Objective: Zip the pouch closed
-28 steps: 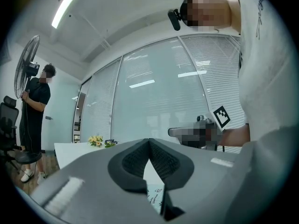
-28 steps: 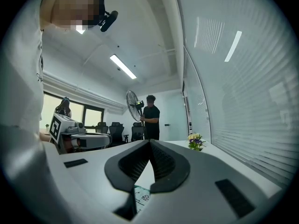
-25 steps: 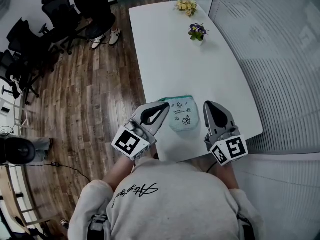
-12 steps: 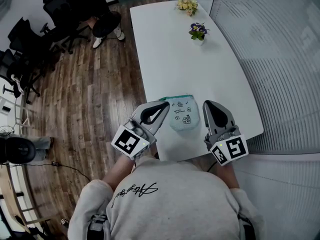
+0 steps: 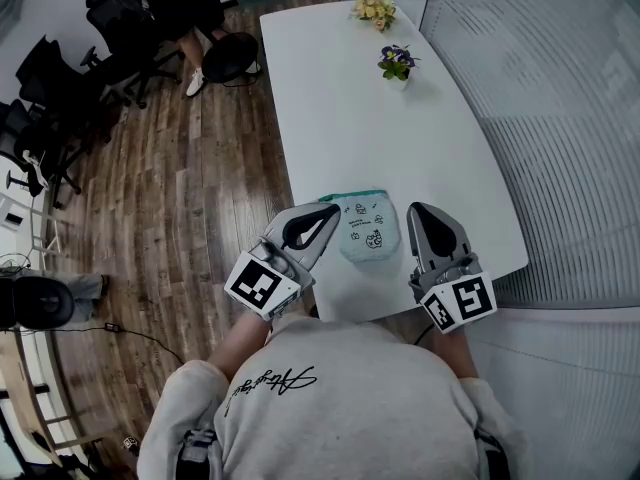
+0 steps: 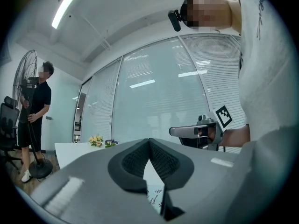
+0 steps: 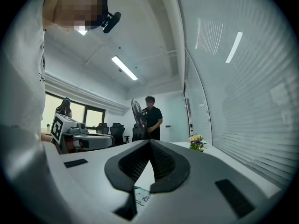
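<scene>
The pouch [image 5: 364, 226] is laid flat near the table's [image 5: 350, 98] six o'clock edge. It is flanked by the left gripper [image 5: 330, 213] at nine o'clock and the right gripper [image 5: 420, 213] at three o'clock, both clenched on nothing.

Table [image 5: 340, 108], one; pouch [image 5: 366, 230], one; flower bunches [image 5: 372, 10] [image 5: 396, 62], two; left gripper [image 5: 336, 209] and right gripper [image 5: 414, 207], two in all; standing fan [image 6: 24, 78], one.

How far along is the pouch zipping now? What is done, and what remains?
Done: nothing that shows. The pouch lies flat on the table, held by neither tool. In hand: nothing. The left tool and right tool flank it, jaws together and empty. Left: grip the pouch and zip it shut. How far it is open is too small to tell.
</scene>
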